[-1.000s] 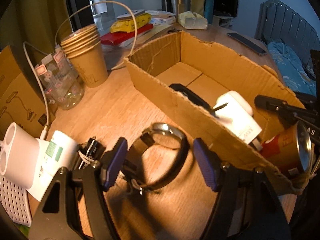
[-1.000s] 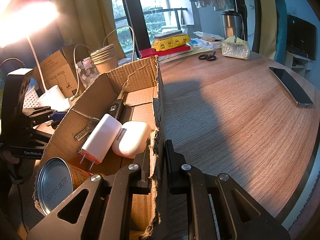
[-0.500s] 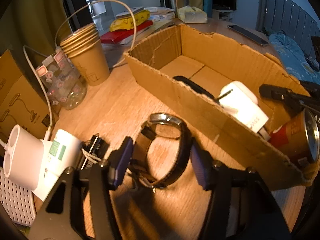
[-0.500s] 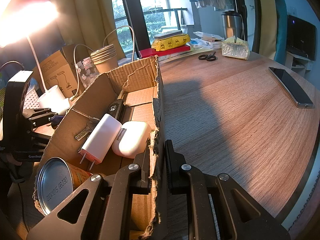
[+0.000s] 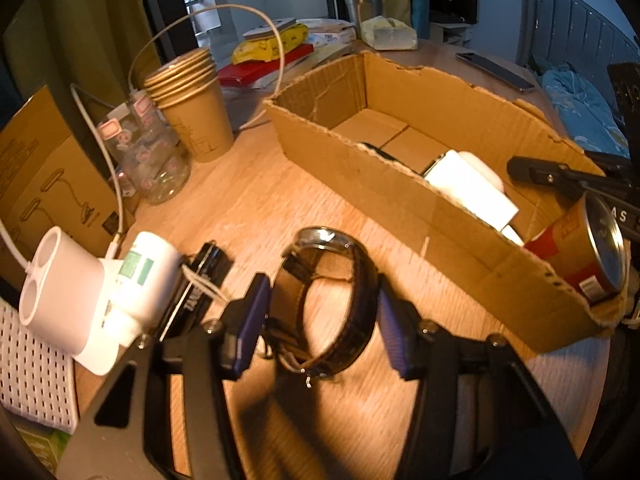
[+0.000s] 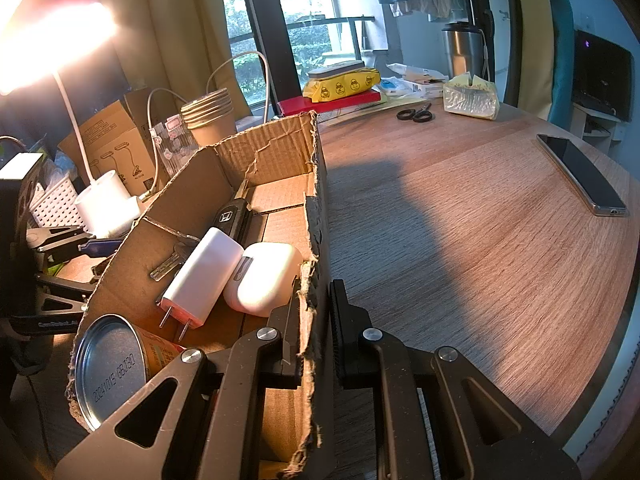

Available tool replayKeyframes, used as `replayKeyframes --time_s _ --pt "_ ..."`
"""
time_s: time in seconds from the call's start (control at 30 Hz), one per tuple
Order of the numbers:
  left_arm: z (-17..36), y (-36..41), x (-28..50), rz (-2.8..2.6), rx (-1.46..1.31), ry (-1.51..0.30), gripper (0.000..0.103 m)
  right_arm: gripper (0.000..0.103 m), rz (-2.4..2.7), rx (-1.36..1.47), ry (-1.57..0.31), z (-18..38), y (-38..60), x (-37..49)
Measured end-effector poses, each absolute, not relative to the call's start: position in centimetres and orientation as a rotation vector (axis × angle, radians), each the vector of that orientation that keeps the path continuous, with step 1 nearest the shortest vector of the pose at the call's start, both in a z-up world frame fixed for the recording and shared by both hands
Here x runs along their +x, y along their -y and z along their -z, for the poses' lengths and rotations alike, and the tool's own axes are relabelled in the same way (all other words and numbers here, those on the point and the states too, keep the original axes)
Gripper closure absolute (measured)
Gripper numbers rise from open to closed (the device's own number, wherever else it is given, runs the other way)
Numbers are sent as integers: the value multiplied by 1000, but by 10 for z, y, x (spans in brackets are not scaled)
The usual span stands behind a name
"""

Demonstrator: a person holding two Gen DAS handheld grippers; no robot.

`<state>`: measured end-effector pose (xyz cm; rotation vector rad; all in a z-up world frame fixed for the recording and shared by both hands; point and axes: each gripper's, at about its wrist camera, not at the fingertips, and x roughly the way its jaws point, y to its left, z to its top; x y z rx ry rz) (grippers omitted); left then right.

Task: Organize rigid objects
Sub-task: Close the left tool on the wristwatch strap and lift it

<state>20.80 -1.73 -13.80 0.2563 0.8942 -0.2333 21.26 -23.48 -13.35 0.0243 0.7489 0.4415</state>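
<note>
A black wristwatch (image 5: 362, 280) with a silver face lies on the wooden table just outside the cardboard box (image 5: 360, 168). My left gripper (image 5: 324, 328) straddles it. Its jaws are closing, and the blue pads (image 5: 256, 316) meet the band on both sides. My right gripper (image 6: 314, 320) is shut on the box's torn right wall (image 6: 316, 200). Inside the box lie a tin can (image 6: 116, 364), a white charger (image 6: 204, 276), a white earbud case (image 6: 264, 276), a black car key (image 6: 232, 216) and some keys (image 6: 168, 264).
Left of the watch are a black clip-like item (image 5: 200, 280), a white bottle (image 5: 148, 276), a white lamp base (image 5: 60, 288) and a perforated basket (image 5: 32, 372). Stacked paper cups (image 5: 192, 112) and a glass jar (image 5: 152, 160) stand behind. A phone (image 6: 580, 176) and scissors (image 6: 414, 114) lie to the right.
The left gripper's jaws have narrowed from wide apart to touching the watch band. The right gripper and the box have not moved.
</note>
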Motion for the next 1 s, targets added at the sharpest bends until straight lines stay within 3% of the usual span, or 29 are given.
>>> replayKeyframes --time_s 1.0 --pt "61 28 157 166 201 -699 50 90 -441 24 -749 133 235 213"
